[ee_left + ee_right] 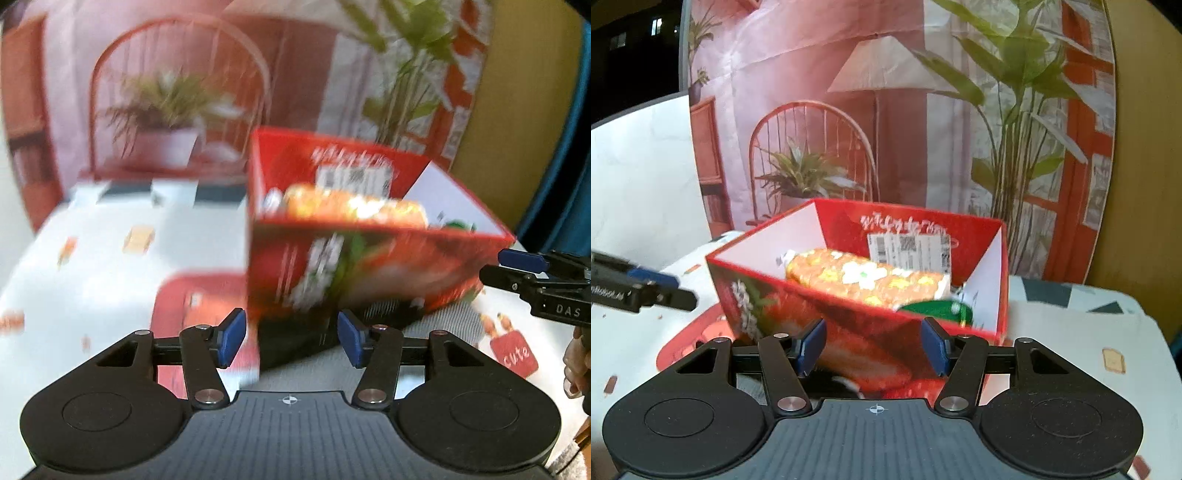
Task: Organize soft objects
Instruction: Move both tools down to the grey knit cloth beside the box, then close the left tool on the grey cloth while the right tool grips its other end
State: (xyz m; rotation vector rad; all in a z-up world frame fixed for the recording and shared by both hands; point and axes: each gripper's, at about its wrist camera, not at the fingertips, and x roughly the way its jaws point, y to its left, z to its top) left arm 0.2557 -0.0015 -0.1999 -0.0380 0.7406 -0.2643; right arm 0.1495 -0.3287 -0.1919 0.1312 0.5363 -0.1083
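Both claws spread and empty: left gripper (291, 338) and right gripper (873, 345) face the red box (871, 332), already holding an orange floral pouch (868, 278). Striped fabric (439, 325) lies near, right of the box; grasp a fold, lift clear of the rim.

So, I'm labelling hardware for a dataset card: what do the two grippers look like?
Both match: the left gripper and right gripper have black linkage arms with silver pivot screws, blue pads on the fingertips, and a ribbed dark-grey base bearing a small white crosshair mark. White lettering marks their sides.
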